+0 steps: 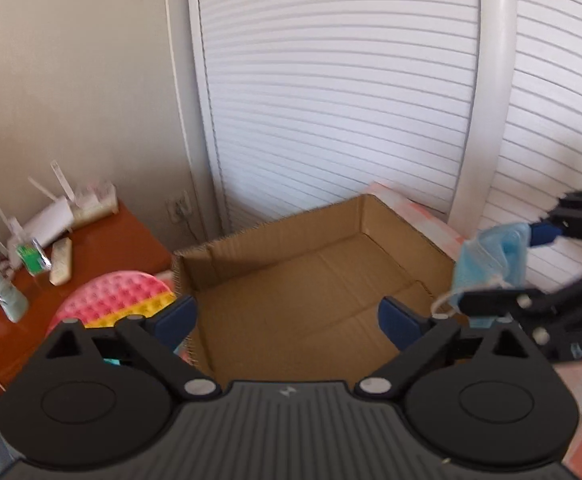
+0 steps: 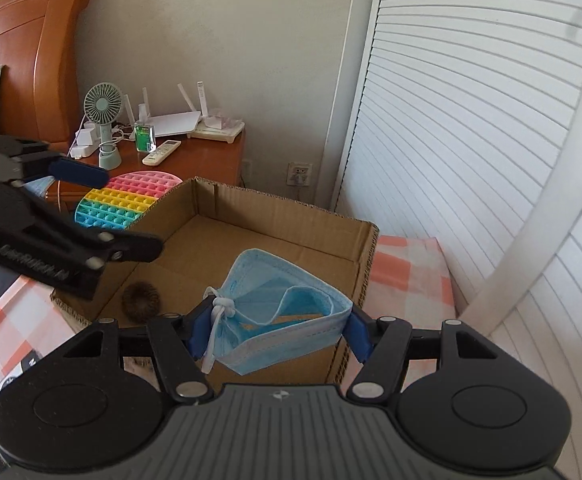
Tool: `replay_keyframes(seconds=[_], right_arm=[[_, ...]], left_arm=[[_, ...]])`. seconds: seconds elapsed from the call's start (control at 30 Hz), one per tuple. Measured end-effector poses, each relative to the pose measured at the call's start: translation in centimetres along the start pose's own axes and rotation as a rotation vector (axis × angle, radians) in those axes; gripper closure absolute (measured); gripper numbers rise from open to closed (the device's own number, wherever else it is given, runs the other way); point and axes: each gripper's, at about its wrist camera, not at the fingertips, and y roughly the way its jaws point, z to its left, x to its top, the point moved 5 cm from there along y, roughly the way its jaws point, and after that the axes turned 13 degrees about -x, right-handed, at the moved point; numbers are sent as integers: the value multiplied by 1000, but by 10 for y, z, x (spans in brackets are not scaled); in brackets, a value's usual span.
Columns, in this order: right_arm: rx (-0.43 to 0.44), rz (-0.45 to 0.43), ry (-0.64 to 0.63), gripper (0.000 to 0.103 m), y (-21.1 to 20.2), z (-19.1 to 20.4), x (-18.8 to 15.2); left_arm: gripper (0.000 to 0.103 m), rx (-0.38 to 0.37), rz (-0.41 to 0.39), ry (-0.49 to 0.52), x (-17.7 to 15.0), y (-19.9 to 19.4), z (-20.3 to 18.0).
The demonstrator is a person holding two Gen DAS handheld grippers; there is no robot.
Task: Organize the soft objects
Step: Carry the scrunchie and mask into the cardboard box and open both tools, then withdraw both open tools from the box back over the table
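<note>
Pleated blue face mask crumples between right jaws above corrugated cardboard box; left jaws spread.

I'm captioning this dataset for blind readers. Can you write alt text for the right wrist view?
The right gripper holds a blue face mask over an open cardboard box containing a dark hair tie. The left gripper hovers open at left, near a rainbow pop-it toy.

Matt corrugated cardboard box at centre; soft pleated blue non-woven face mask at lower centre, between matt black plastic gripper fingers with blue pads; glossy lacquered wooden nightstand at upper left; bumpy rainbow silicone mat at left.
</note>
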Motion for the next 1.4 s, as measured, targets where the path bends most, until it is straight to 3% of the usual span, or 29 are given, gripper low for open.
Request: replay_keyframes(seconds=[0.1, 0.17, 0.23, 0.27, 0.57, 0.8, 1.1, 1.4], right_arm=[[4, 2, 5, 33, 13, 4, 12], [13, 4, 23, 27, 21, 5, 22], [22, -13, 30, 5, 23, 8, 30], [14, -22, 34, 0, 23, 8, 33], [27, -52, 37, 0, -15, 15, 25], [33, -96, 24, 0, -64, 21, 0], [74, -159, 51, 0, -116, 33, -61], [152, -93, -16, 0, -119, 75, -139]], left_arm=[[4, 40, -4, 37, -8, -13, 4], [2, 48, 3, 47, -14, -22, 4], [2, 47, 5, 44, -21, -33, 5], [2, 43, 5, 39, -24, -39, 4], [2, 13, -7, -35, -54, -88, -7], [2, 18, -19, -70, -81, -116, -26], [1, 114, -47, -123, -125, -141, -49], [1, 135, -19, -123, -155, -147, -72]])
